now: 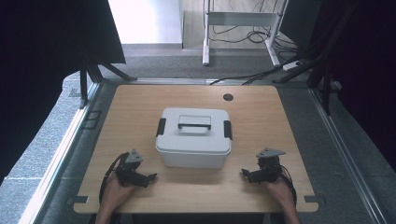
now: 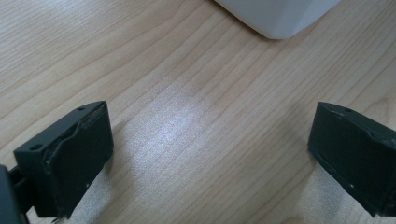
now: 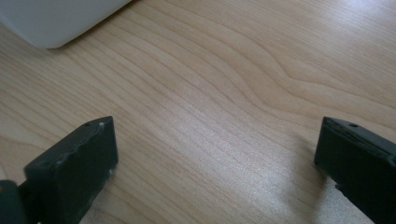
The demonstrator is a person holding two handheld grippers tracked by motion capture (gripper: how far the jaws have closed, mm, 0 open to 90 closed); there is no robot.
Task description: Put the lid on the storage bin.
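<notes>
Wooden table with rounded corners, set on grey carpet between dark curtains; white frame legs and black cables on floor beyond far edge, toward 12 o'clock

Grey lidded storage box at table centre, upright, lid closed. Black carry handle lying flat in recess on lid top. Black latch at 9 o'clock side of lid, second black latch at 3 o'clock side, both down against the box wall. Round black cable hole in tabletop at roughly 1 o'clock from box, apart from it

Left gripper at 7 o'clock from box, near the front left corner, not touching it; held in left hand entering from bottom edge, jaws aimed toward 3 o'clock. Grey three-cornered plate on top. In left gripper view: jaws spread wide, bare wood grain between them, nothing gripped; rounded white corner of box at top, about 1 o'clock, clear of both jaws

Right gripper at 5 o'clock from box, near the front right corner, not touching it; held in right hand, jaws aimed toward 9 o'clock, facing the left gripper across open tabletop. In right gripper view: jaws likewise released and wide apart, bare wood between, nothing gripped; white box corner at upper left, about 11 o'clock, clear of both jaws

Both grippers low over tabletop, well apart from each other, one at each side of box front
</notes>
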